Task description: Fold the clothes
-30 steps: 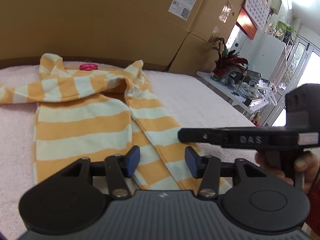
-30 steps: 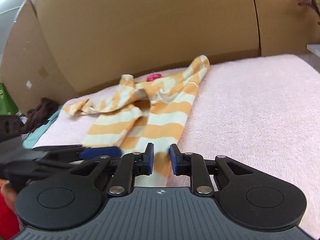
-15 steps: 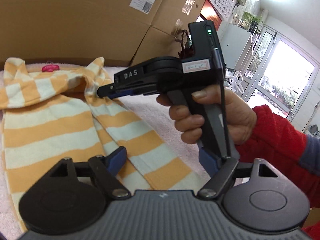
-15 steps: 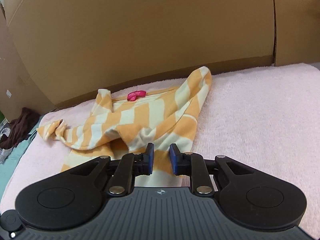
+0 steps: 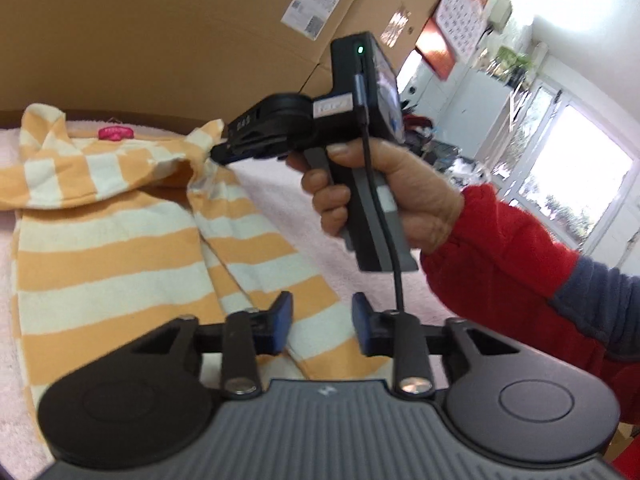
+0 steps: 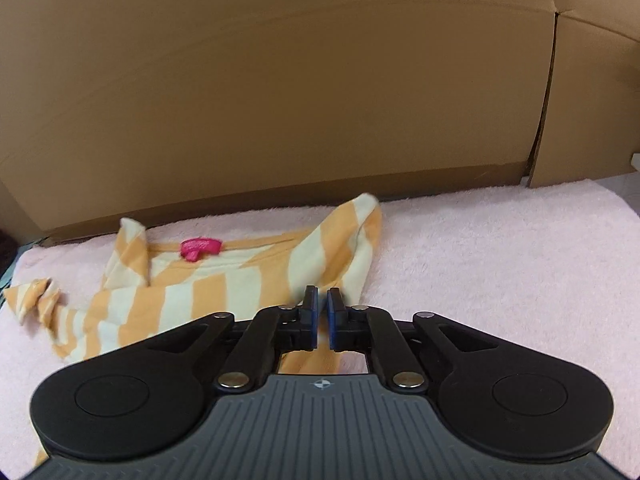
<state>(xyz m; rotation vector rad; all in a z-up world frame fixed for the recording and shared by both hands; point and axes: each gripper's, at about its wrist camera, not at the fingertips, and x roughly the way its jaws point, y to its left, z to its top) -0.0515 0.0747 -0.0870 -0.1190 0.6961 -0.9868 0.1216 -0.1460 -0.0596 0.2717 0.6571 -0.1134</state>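
Note:
An orange-and-cream striped garment (image 5: 108, 248) lies spread on a pink towel (image 5: 280, 184), its pink neck label (image 5: 115, 133) at the far end. My left gripper (image 5: 322, 322) hovers over the garment's near hem; its jaws are closing, and the cloth lies below and between the blue pads without being pinched. A hand (image 5: 400, 196) in a red sleeve holds my right gripper (image 5: 216, 154) with its tip at the raised fold by the garment's right shoulder. In the right wrist view that gripper (image 6: 322, 306) is shut on the edge of the striped garment (image 6: 224, 280).
Large cardboard boxes (image 6: 280, 100) wall off the far side of the pink towel (image 6: 500, 260). To the right in the left wrist view are a bright window (image 5: 580, 168) and cluttered furniture. Dark cloth peeks in at the left edge of the right wrist view.
The right gripper travelled from the near hem up to the shoulder fold and its jaws narrowed to shut. The left jaws spread wide, then narrowed; the left hand barely moved.

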